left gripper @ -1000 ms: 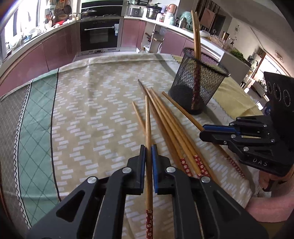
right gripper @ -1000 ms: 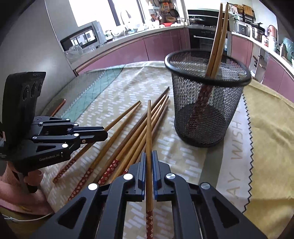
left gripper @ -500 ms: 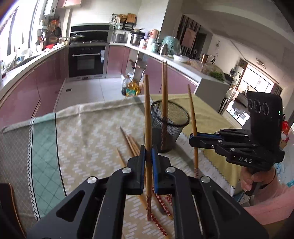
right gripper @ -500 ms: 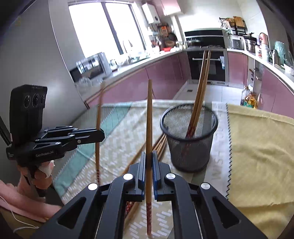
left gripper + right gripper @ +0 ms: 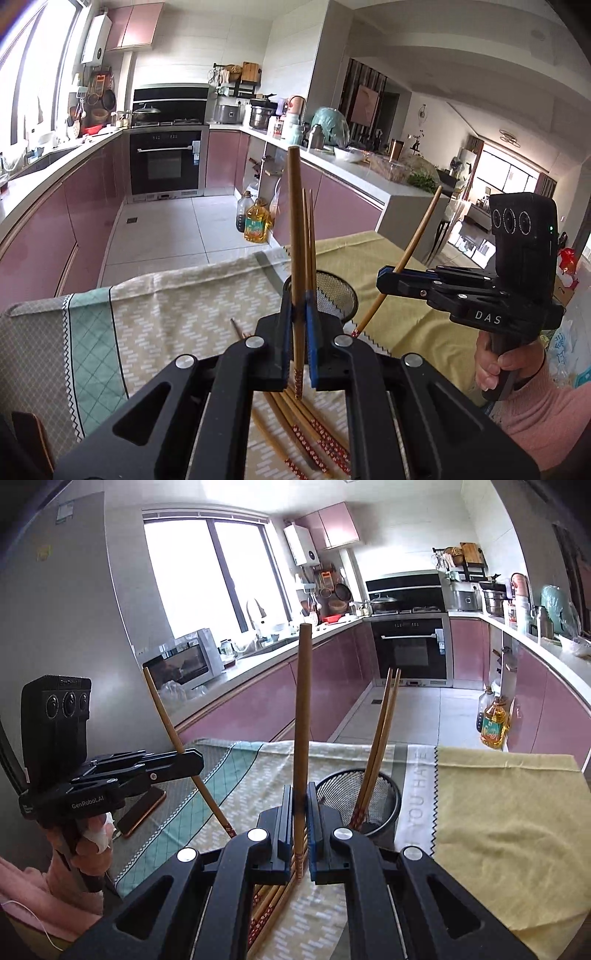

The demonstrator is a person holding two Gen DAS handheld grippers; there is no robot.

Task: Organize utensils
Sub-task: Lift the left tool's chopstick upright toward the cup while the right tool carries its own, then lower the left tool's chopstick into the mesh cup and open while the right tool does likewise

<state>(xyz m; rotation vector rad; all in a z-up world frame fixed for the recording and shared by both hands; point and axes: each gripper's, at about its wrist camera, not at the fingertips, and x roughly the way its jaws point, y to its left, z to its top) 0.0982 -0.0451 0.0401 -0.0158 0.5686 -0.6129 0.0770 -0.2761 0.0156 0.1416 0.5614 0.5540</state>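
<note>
Both my grippers are up off the tablecloth (image 5: 177, 295) now, left gripper (image 5: 298, 332) and right gripper (image 5: 300, 823) each clamping one chopstick (image 5: 295, 229) upright near the mesh holder (image 5: 384, 801).

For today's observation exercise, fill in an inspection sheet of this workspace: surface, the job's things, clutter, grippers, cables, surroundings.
Surface: table under a patterned cloth and a yellow cloth.
Job's things: mesh holder with two chopsticks upright; loose chopsticks lying on the cloth.
Clutter: phone at the table's edge.
Grippers: left gripper shut on a chopstick; right gripper shut on another chopstick, both off the table.
Cables: thin white wire by the pink sleeve.
Surroundings: kitchen, oven, oil bottles on the floor.
</note>
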